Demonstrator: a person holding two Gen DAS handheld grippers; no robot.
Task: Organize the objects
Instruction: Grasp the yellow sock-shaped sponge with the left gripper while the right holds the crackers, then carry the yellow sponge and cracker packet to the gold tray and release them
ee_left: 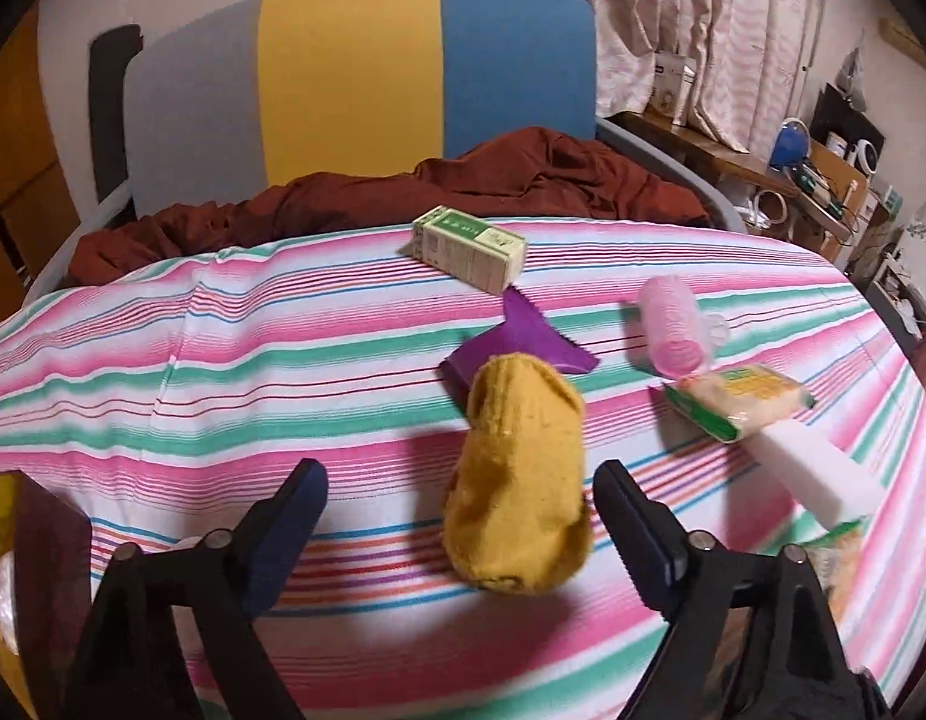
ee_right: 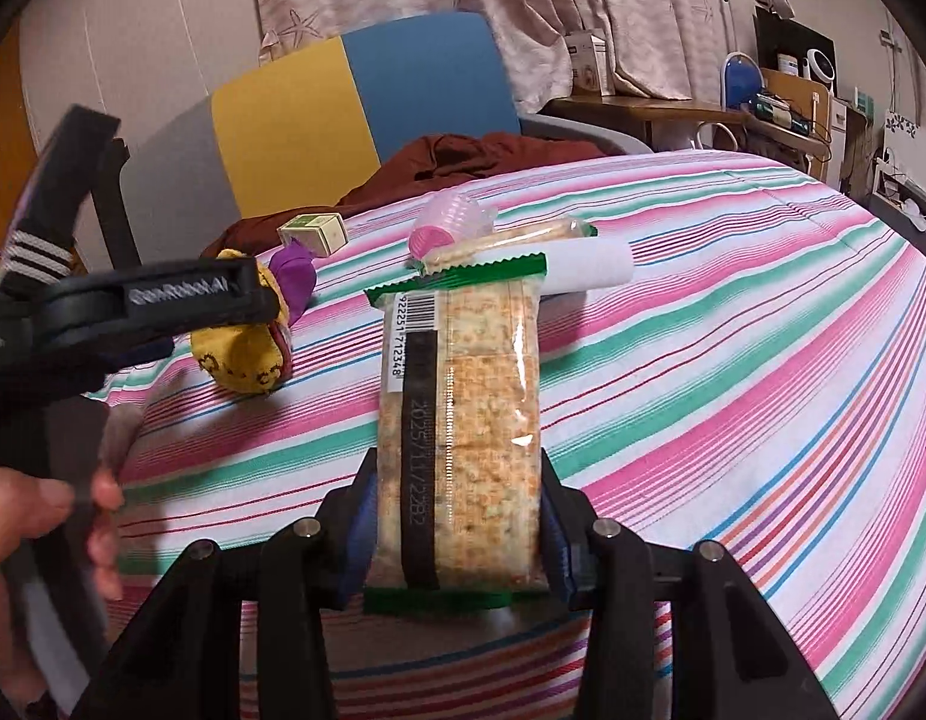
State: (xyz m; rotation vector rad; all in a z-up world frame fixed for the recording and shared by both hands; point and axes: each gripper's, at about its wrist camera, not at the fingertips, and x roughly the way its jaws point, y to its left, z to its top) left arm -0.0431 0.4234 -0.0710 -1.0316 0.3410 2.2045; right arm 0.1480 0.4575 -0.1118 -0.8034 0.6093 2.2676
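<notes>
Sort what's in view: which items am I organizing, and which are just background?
Job: cracker packet held in right gripper; yellow sock between open left gripper; purple cloth; green box; pink bottle.

Background: chair; brown garment; curtains.

The right gripper clamps a green-edged cracker packet between its fingers, the packet pointing toward twelve o'clock over the striped bed. At ten o'clock the left gripper reaches in above a yellow sock, with a purple cloth just beyond it. Near twelve o'clock lie a pink roller, a second cracker packet, a white block and a small green-and-cream box.
</notes>
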